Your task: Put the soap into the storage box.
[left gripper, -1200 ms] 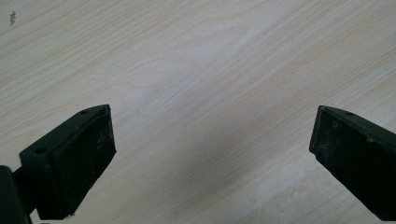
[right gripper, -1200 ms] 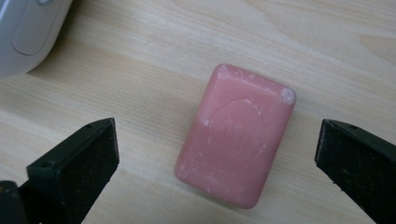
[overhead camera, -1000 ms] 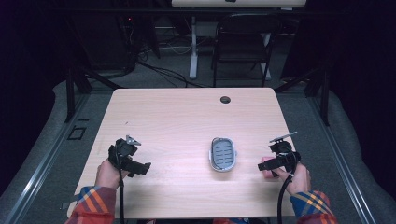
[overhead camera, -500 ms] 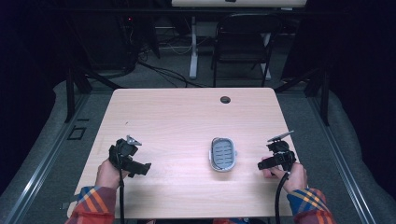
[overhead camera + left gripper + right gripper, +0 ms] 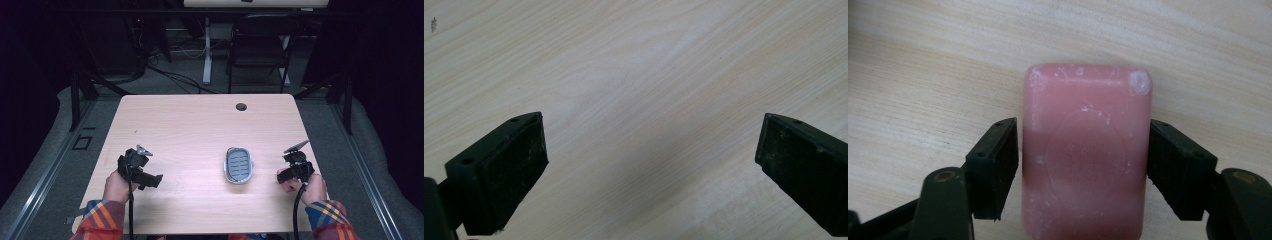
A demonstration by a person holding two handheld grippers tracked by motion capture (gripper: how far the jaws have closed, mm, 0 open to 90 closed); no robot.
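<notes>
A pink bar of soap point(image 5: 1087, 155) lies flat on the wooden table point(image 5: 200, 125). My right gripper point(image 5: 1083, 150) has just been closing on it, and both black pads point(image 5: 998, 165) now lie against its long sides. In the high view the right gripper point(image 5: 286, 174) sits near the table's front right edge. To its left lies a grey oval soap dish point(image 5: 238, 165) with a slotted floor. My left gripper point(image 5: 152, 181) rests at the front left, and its jaws point(image 5: 651, 150) stand wide open over bare wood.
A dark round cable hole point(image 5: 241, 106) marks the table's far edge. Beyond the table stand a black chair point(image 5: 260, 45) and a white desk leg point(image 5: 206, 55), with cables on the floor. Bare wood stretches between the two hands.
The right hand has edged slightly left, toward the dish. The left hand and the dish have kept still.
</notes>
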